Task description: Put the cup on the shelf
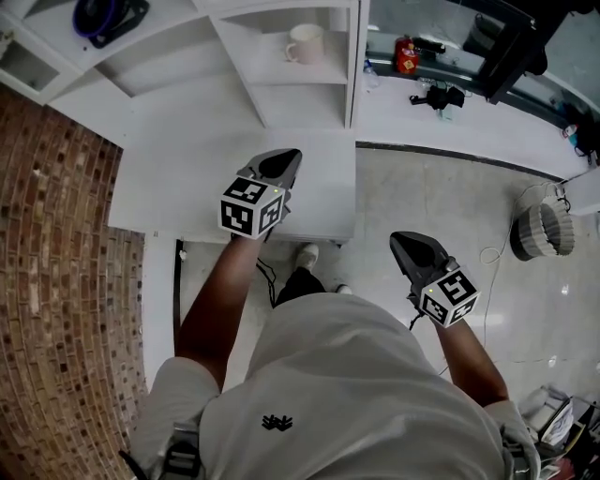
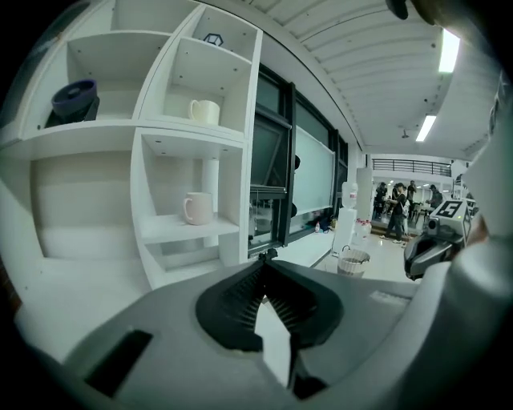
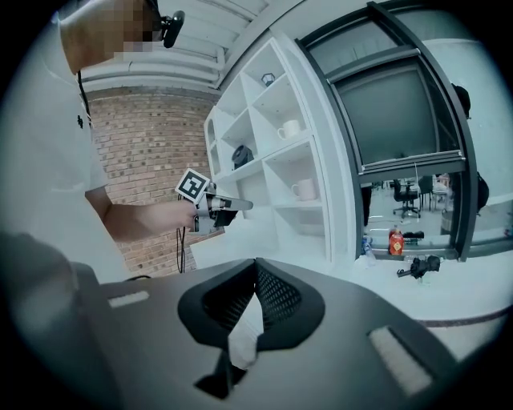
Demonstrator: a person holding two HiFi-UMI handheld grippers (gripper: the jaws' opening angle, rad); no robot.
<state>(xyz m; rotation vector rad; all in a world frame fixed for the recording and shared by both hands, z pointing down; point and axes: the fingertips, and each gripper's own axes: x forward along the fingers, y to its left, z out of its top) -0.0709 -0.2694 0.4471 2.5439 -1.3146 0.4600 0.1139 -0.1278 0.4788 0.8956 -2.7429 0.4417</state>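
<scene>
A pinkish-white cup (image 1: pixel 306 43) stands upright in a lower compartment of the white shelf unit (image 1: pixel 281 103); in the left gripper view that cup (image 2: pixel 198 208) has its handle to the left. A second cup (image 2: pixel 205 111) stands one compartment higher. My left gripper (image 1: pixel 287 156) hovers over the white table short of the shelf, shut and empty; its jaws (image 2: pixel 266 255) meet at the tips. My right gripper (image 1: pixel 401 239) hangs lower right over the floor, also shut with nothing in it, its tips (image 3: pixel 256 263) closed. Neither gripper touches a cup.
A dark blue round object (image 1: pixel 105 14) sits in the shelf's left compartment. The white table (image 1: pixel 187 197) stands against a brick wall (image 1: pixel 56 244). A red can (image 1: pixel 406 56) and a black tool (image 1: pixel 437 96) lie on the window ledge. A ribbed bin (image 1: pixel 543 231) stands on the floor.
</scene>
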